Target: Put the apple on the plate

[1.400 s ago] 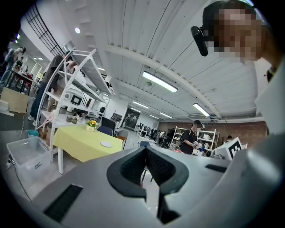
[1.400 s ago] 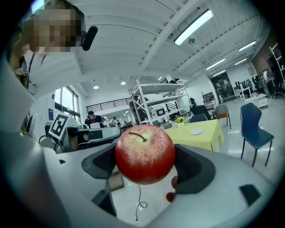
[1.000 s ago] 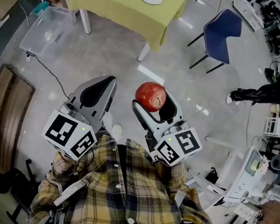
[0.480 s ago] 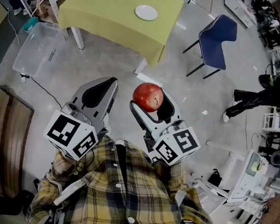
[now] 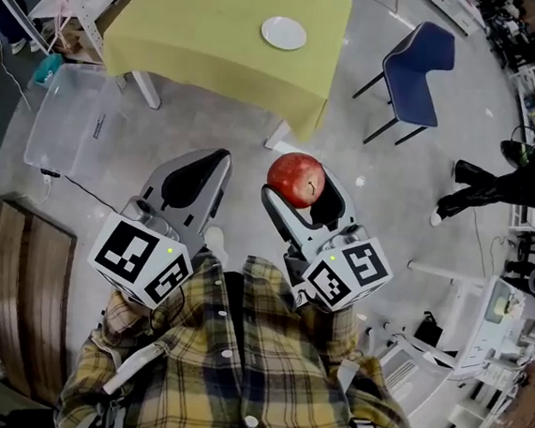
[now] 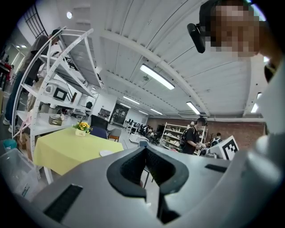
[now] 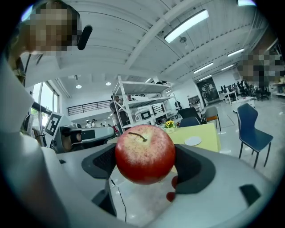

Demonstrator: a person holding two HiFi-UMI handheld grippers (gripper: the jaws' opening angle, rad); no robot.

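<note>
- Clamped on apple [image 5: 296, 176] at frame centre: right gripper [image 5: 298, 191], 2 pads against its sides, stem up.
- Just left of it: left gripper [image 5: 218, 159], jaws pressed together, nothing between them.
- At top centre, well apart from apple: white plate [image 5: 284, 33], bare, on yellow table [image 5: 199, 47].
</note>
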